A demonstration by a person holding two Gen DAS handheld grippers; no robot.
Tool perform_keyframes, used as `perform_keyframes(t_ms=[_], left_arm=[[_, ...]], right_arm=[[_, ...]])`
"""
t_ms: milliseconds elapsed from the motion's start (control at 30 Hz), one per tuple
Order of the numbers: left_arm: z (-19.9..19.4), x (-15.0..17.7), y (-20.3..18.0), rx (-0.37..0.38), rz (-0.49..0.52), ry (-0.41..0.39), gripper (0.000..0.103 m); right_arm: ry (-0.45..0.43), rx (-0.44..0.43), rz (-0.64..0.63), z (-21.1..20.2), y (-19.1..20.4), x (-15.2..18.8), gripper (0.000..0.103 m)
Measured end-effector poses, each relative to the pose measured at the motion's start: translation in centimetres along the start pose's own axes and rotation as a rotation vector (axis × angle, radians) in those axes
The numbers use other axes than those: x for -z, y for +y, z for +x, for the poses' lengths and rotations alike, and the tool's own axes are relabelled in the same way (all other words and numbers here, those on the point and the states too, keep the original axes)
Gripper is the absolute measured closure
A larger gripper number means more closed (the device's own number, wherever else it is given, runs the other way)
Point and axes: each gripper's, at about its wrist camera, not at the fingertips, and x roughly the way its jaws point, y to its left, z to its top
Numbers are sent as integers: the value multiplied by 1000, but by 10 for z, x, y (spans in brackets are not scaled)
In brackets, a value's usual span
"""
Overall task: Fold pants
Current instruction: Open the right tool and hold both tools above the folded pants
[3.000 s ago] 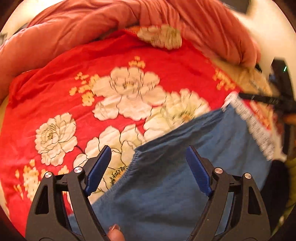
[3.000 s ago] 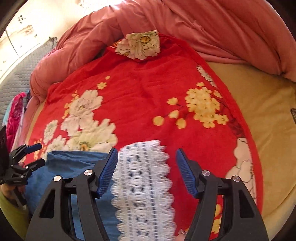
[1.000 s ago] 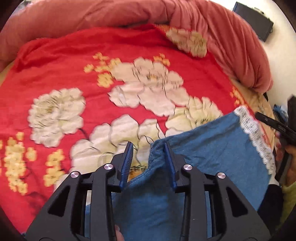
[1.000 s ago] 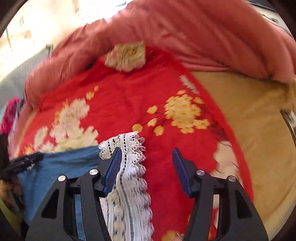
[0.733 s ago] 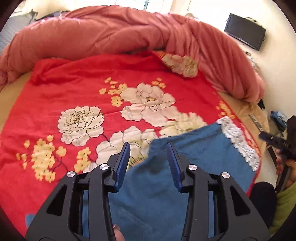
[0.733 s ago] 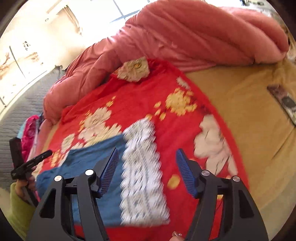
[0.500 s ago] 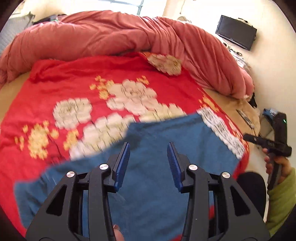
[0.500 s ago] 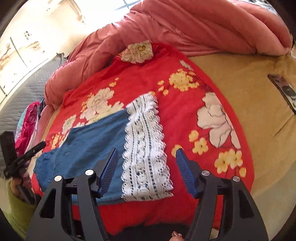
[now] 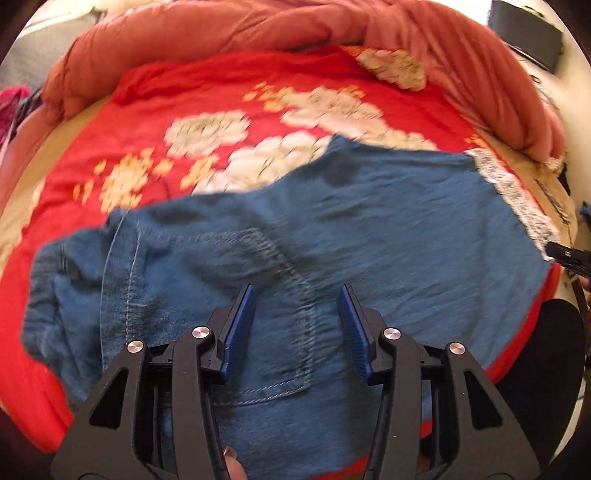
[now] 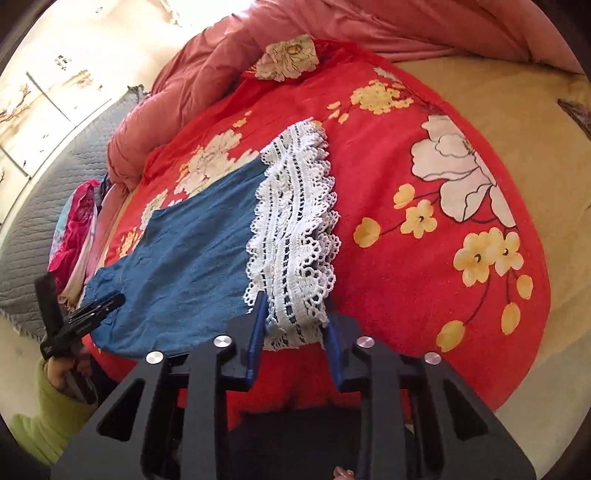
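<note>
The blue denim pants (image 9: 332, 236) lie flat on the red flowered blanket (image 9: 207, 96), with a white lace hem (image 9: 517, 199) at the far right. My left gripper (image 9: 295, 314) hovers open and empty over the waist end, above a stitched pocket. In the right wrist view the pants (image 10: 184, 258) stretch left and the lace hem (image 10: 295, 229) lies ahead. My right gripper (image 10: 293, 325) has its jaws narrowed around the near edge of the lace hem. The left gripper also shows in the right wrist view (image 10: 92, 306), at the left.
A bunched pink duvet (image 9: 295, 26) lines the far side of the bed. Tan sheet (image 10: 535, 122) lies right of the blanket. Pink clothing (image 10: 74, 229) is piled at the left bed edge. A black device (image 9: 528, 33) stands at the wall.
Both grippers let go of the pants and pulled back toward the near bed edge. The pants now lie spread out. The right gripper has narrowed around the lace hem's near edge.
</note>
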Motion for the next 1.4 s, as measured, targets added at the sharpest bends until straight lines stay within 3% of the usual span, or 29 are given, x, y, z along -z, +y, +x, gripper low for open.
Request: perform_keyframes(t_ms=[167,333,567,667,733,900,967,1033,1167,1233,1400], left_arm=[[-7,8,13,-24,-40,-5,63],[-12,13,21,6,-69,-8,62],[-8,14,19,6,-62,-4,62],[-12,14,17,1,-56,-18,62],[-23,13,14,1,-49,-49,55],[-58,16,20,29,-86,-138,53],[-67,19,25,17,-101,-153,45],[-66,23,30,-5,-125,-122,37],[-48,35,28,-48,-112,-29,37],[-44,41,24,-74,-82,-13,36],[-40,49,16,-125,-23,-13,33]], right_arm=[[-43,30,-44,-16,8,3,81],[11,110,-63,-2,-1,10,82],[-7,147,-76,1,2,15,77],[-20,137,-39,-5,1,16,65],[-68,157,-27,-17,6,18,48],[-196,208,-56,-51,29,24,40],[-216,199,-94,-54,42,23,37],[-205,177,-138,-49,60,22,32],[-142,143,-221,-14,100,17,31],[-105,121,-241,5,114,18,25],[32,159,-217,49,122,28,25]])
